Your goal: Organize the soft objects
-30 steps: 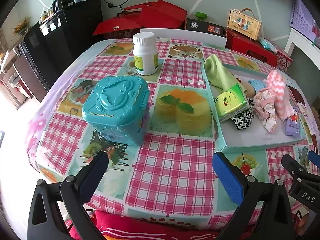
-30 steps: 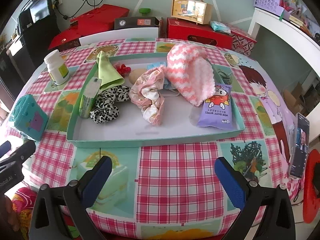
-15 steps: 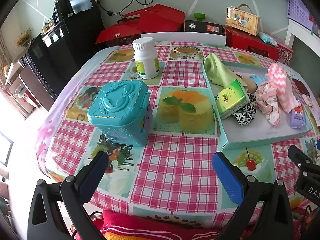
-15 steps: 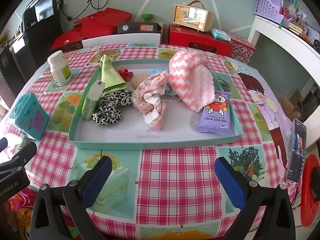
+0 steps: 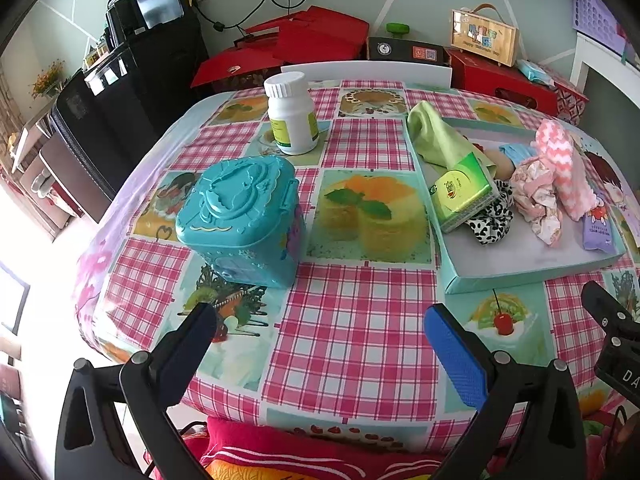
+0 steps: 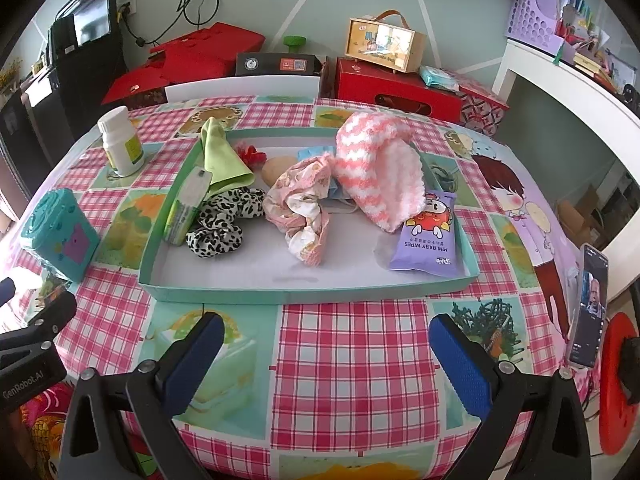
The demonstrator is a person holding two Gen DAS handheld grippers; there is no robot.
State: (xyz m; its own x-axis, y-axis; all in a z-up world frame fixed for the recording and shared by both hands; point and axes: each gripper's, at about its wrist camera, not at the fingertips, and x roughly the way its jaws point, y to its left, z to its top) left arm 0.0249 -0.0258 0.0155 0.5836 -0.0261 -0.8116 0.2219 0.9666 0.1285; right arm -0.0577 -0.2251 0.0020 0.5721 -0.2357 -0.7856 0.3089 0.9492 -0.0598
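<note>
- We hold the left gripper (image 5: 320, 344) and right gripper (image 6: 324, 348) spread wide, empty, over the checked tablecloth (image 6: 352, 352).
- The soft things lie in the tray (image 6: 280, 292); red boxes (image 6: 392, 88) stand behind it.

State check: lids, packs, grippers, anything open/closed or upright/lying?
left gripper: open, empty
right gripper: open, empty
teal box: lid closed, upright
white bottle: capped, upright
tissue pack: propped on tray wall
baby wipes pack: lying flat in tray
phone: screen on, propped upright
</note>
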